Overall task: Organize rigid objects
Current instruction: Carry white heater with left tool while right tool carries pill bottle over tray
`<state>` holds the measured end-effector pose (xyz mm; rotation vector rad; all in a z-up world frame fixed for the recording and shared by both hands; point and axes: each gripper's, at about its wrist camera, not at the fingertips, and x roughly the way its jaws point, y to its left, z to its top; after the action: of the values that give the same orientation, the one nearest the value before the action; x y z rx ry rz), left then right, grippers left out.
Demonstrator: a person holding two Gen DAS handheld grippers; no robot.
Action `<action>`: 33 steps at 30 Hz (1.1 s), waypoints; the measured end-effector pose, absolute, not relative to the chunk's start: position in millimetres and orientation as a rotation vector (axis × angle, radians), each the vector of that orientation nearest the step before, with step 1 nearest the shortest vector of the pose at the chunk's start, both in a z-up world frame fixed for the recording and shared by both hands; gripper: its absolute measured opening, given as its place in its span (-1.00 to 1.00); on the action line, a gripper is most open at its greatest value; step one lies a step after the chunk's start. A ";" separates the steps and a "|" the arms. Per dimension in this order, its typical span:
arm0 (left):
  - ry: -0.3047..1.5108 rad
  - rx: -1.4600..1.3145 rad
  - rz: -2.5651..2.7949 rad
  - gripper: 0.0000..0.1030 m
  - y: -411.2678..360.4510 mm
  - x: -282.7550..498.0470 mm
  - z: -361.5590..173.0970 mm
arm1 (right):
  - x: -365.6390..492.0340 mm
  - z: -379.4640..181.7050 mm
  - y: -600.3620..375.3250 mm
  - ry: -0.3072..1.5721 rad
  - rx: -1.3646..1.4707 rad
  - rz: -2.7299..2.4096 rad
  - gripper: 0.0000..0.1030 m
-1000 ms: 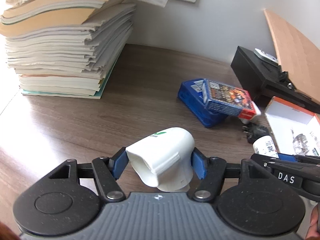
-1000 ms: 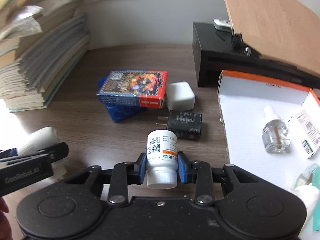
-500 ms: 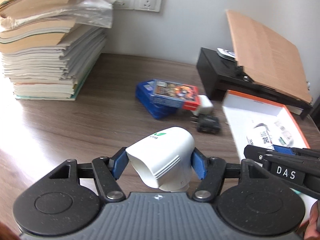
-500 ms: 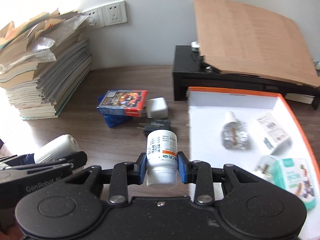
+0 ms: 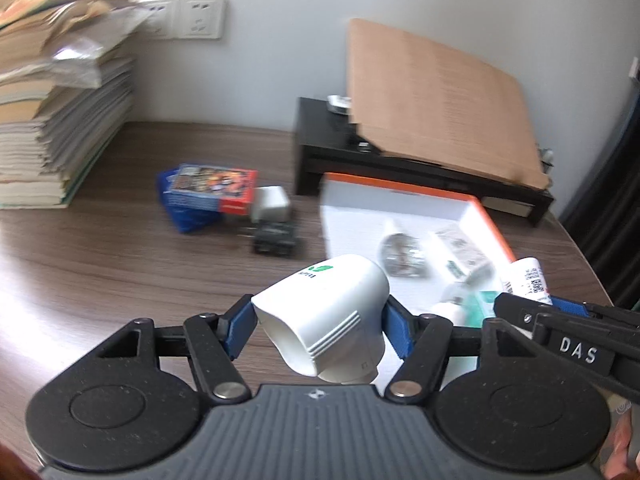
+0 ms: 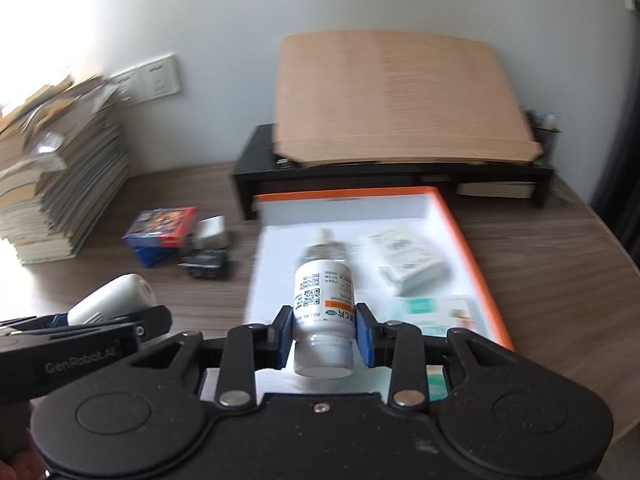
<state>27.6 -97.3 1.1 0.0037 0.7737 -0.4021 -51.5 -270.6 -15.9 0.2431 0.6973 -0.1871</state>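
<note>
My left gripper (image 5: 318,326) is shut on a white plastic plug adapter (image 5: 324,320) with a green logo, held above the wooden desk. My right gripper (image 6: 324,334) is shut on a white pill bottle (image 6: 324,312), cap towards me, held over the near part of the orange-rimmed white box (image 6: 452,216). The box holds a small clear glass bottle (image 5: 402,250), a white packet (image 6: 408,266) and a teal carton (image 6: 432,308). The bottle also shows at the right of the left wrist view (image 5: 528,278), and the adapter at the left of the right wrist view (image 6: 116,298).
A blue and red card box (image 5: 212,184) lies on a blue case, with a white charger (image 5: 272,204) and a black charger (image 5: 276,238) beside it. A tall paper stack (image 5: 52,120) stands at the left. A black stand (image 6: 384,172) with a brown board (image 6: 396,96) is behind the box.
Both grippers have risen and moved right towards the orange-rimmed box, each still holding its object. The pill bottle now hangs over the box.
</note>
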 end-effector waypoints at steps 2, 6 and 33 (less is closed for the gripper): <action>0.769 0.005 -0.412 0.31 -108.4 22.4 1.4 | -61.8 -16.0 -286.9 0.689 0.255 -0.208 -0.22; 0.755 0.008 -0.426 0.31 -126.0 14.1 1.9 | -76.1 -12.3 -312.4 0.670 0.271 -0.231 -0.22; 0.681 0.010 -0.419 0.31 -179.3 19.0 11.1 | -61.9 -9.7 -353.9 0.635 0.264 -0.160 -0.22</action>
<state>19.0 -179.3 11.1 0.0101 0.6808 -0.4187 -61.9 -353.9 -9.7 0.2638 0.6349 -0.1596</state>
